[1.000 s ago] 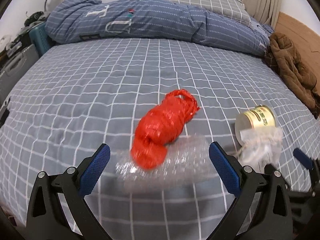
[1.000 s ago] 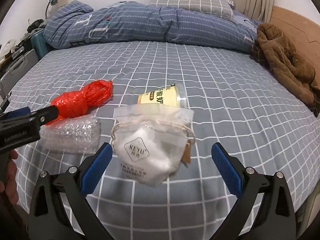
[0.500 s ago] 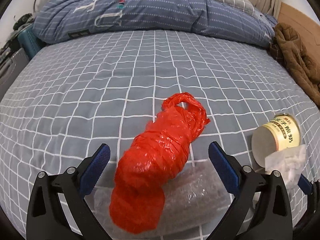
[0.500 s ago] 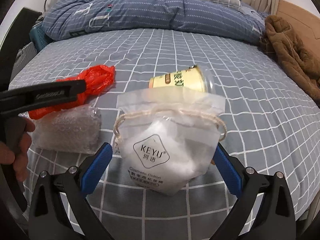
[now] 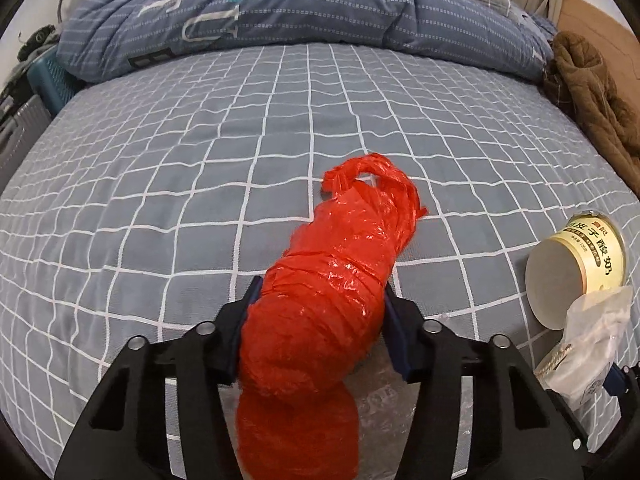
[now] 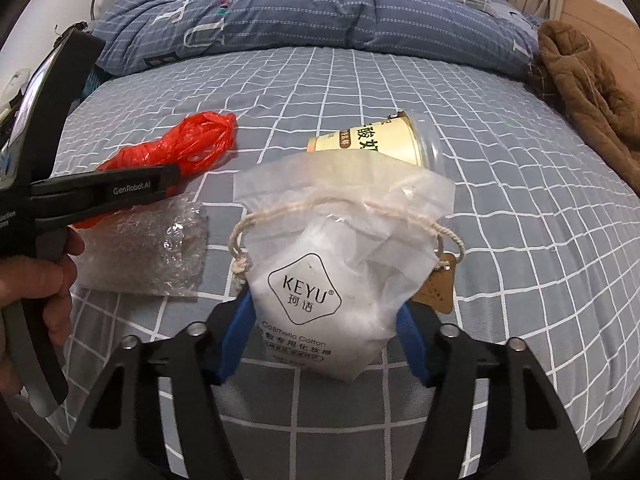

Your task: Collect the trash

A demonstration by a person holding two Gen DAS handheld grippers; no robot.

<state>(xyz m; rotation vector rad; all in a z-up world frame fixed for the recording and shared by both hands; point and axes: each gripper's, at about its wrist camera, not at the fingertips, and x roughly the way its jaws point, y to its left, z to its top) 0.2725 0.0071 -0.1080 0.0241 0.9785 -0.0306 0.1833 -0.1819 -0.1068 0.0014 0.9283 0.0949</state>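
Observation:
A crumpled red plastic bag (image 5: 336, 280) lies on the grey checked bed. My left gripper (image 5: 318, 304) is shut on its near half; the bag also shows in the right wrist view (image 6: 188, 144). A clear bubble wrap piece (image 6: 148, 248) lies under and beside it. My right gripper (image 6: 324, 320) is shut on a white drawstring cotton-pad bag (image 6: 332, 280) marked KEYU. A yellow yogurt cup (image 6: 380, 140) lies on its side behind that bag, and shows in the left wrist view (image 5: 580, 268).
A blue folded duvet (image 5: 300, 12) lies across the far end of the bed. A brown coat (image 6: 588, 92) is piled at the far right edge. A suitcase and clutter stand beyond the left edge (image 5: 20, 120).
Both grippers moved forward and closed: the left onto the red bag, the right onto the white cotton-pad bag. Both were open a second ago.

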